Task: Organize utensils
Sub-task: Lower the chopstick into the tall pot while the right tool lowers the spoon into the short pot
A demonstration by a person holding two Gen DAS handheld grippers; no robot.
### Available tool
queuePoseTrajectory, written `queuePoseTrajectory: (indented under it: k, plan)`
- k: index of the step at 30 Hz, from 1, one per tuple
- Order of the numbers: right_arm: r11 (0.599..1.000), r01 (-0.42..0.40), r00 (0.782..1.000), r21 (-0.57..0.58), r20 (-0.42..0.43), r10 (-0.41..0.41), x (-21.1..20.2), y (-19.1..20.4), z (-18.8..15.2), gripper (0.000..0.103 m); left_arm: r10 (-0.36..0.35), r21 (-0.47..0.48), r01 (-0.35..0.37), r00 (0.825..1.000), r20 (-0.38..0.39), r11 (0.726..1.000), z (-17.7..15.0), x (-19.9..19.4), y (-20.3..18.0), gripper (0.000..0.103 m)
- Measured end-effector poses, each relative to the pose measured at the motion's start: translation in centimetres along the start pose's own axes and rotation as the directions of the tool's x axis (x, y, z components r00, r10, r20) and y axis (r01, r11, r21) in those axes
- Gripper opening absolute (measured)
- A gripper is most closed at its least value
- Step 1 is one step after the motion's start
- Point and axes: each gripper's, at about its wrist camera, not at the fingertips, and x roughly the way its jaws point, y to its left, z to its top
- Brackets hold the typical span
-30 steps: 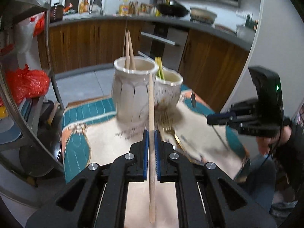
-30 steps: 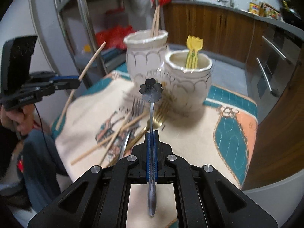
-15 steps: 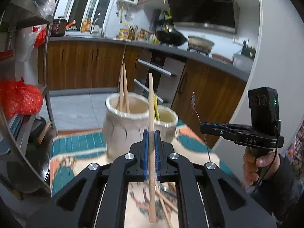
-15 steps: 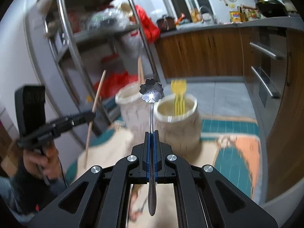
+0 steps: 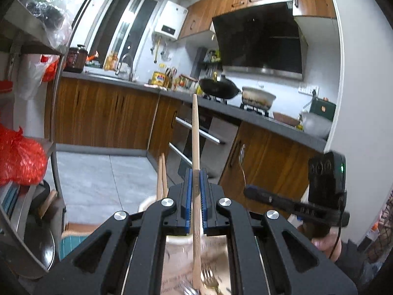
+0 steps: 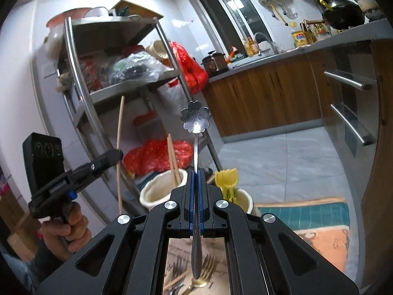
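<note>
My left gripper [image 5: 194, 174] is shut on a wooden chopstick [image 5: 195, 132] that stands nearly upright above the table. My right gripper [image 6: 195, 173] is shut on a silver spoon with a flower-shaped head [image 6: 195, 120], also held upright. Below them stand two cream ceramic jars: one [image 6: 157, 193] holds two chopsticks [image 6: 173, 158], the other [image 6: 242, 198] holds yellow utensils [image 6: 227, 179]. Loose forks [image 6: 206, 268] and chopsticks lie on the patterned cloth under the grippers. Each view shows the other gripper: the left one [image 6: 118, 153] with its chopstick, the right one [image 5: 248, 189] with its spoon.
A metal shelf rack [image 6: 81, 91] with red bags [image 6: 157, 157] stands left of the table. Wooden kitchen cabinets [image 5: 103, 118] and a grey counter with a wok [image 5: 218, 89] run behind. The teal and orange cloth [image 6: 316, 216] covers the table; grey floor tiles lie beyond.
Both grippers have risen and tilted up from the table, each carrying its utensil. The jars have dropped to the bottom of both views and the kitchen background now fills them.
</note>
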Motion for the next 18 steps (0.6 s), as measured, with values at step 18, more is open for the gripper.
queuePoseTrajectory:
  k: [18]
  plan:
    - [0.995,0.091,0.987,-0.038,0.134,-0.086,1.7,0.4,1.9,0.004,0.071,-0.062,-0.060,0.980,0.188,0.996,2.0,2.4,1.8,0.006]
